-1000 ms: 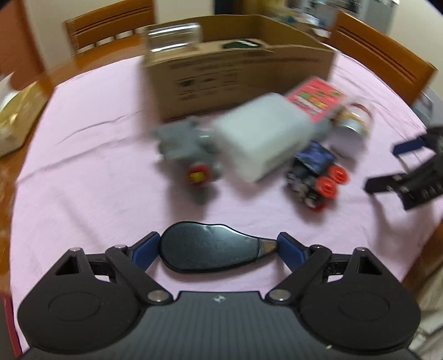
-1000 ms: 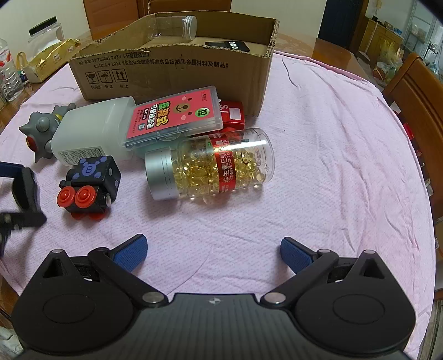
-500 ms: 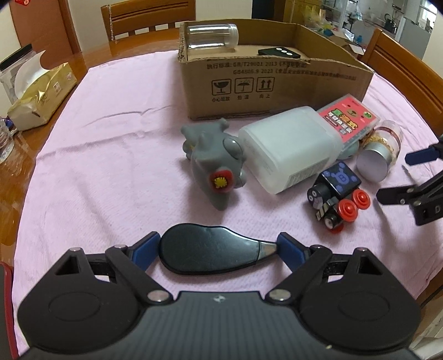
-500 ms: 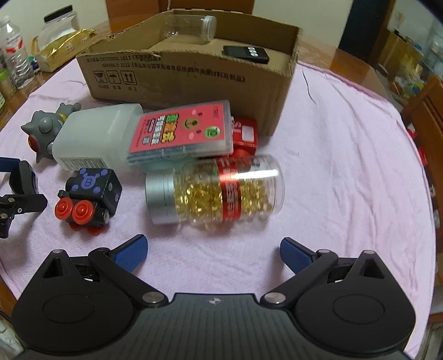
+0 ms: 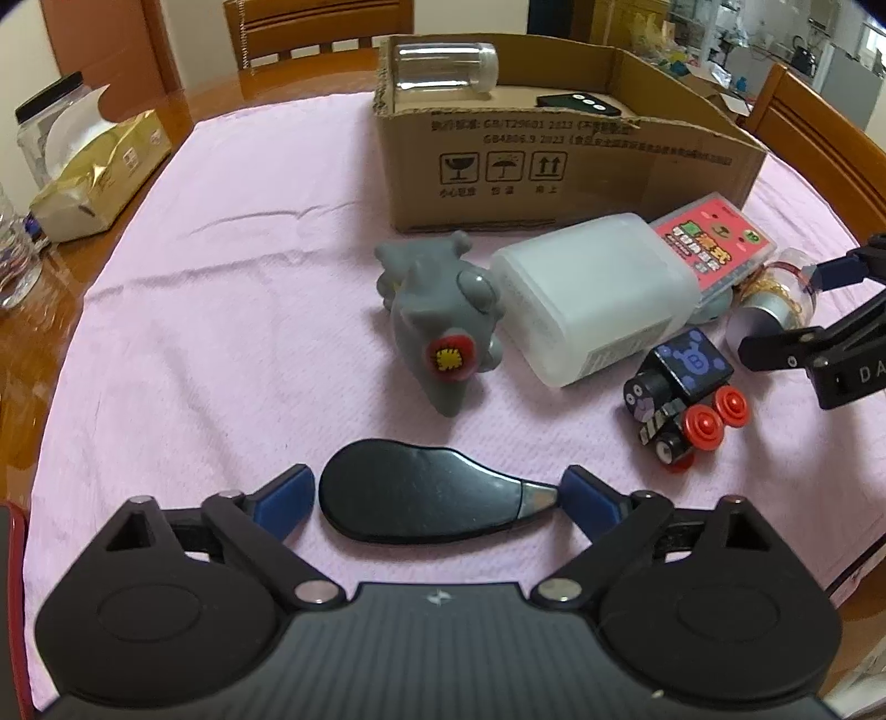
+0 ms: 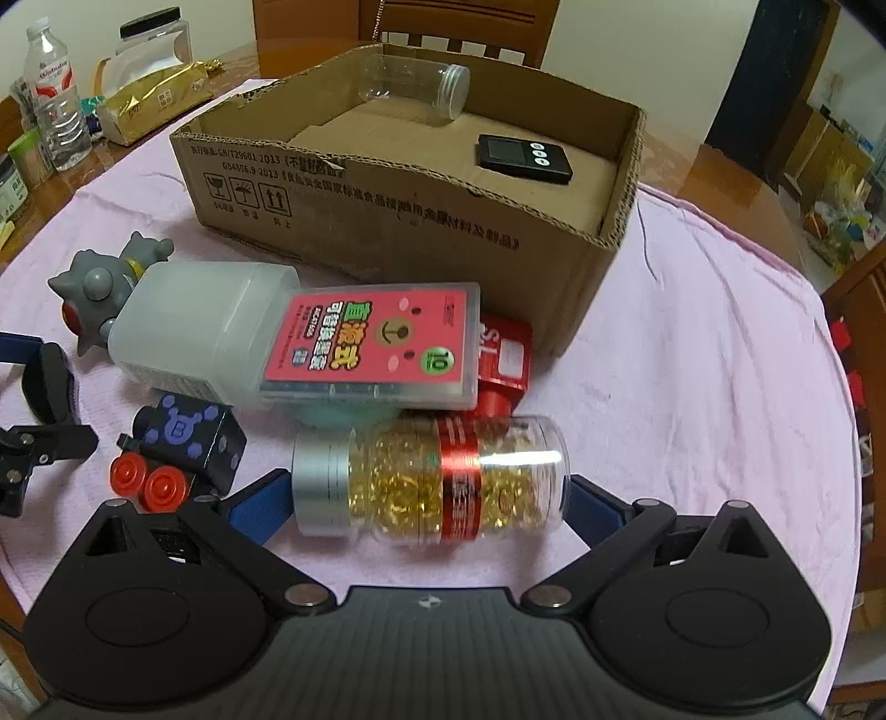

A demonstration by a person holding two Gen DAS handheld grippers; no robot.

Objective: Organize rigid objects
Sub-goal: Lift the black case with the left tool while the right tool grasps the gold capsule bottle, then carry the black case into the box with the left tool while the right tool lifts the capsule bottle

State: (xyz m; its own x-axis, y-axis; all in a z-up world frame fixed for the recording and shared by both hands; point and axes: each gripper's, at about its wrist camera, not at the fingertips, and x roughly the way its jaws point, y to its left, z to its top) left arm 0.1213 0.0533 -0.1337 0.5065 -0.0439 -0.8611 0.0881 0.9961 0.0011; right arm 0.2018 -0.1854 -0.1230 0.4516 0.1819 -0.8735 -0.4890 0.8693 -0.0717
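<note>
My left gripper (image 5: 434, 495) is shut on a flat black teardrop-shaped object (image 5: 421, 501), low over the pink cloth. My right gripper (image 6: 429, 498) is open, its fingers on either side of a clear bottle of golden capsules (image 6: 437, 482) that lies on its side. A cardboard box (image 6: 387, 205) holds an empty clear jar (image 6: 415, 88) and a black timer (image 6: 523, 158). In front of the box lie a grey spiky toy (image 5: 443, 327), a white plastic container (image 5: 595, 293), a pink card case (image 6: 376, 346) and a black toy with red wheels (image 6: 177, 448).
The table has a pink cloth (image 5: 221, 310). A gold packet (image 5: 99, 171) and a jar stand at the left edge, with water bottles (image 6: 55, 105). Wooden chairs (image 5: 318, 27) stand behind the box and at the right. A red box (image 6: 501, 365) lies under the card case.
My right gripper has moved forward and down until its fingers flank the capsule bottle. My left gripper still holds the black object and has tilted, so the view has shifted a little.
</note>
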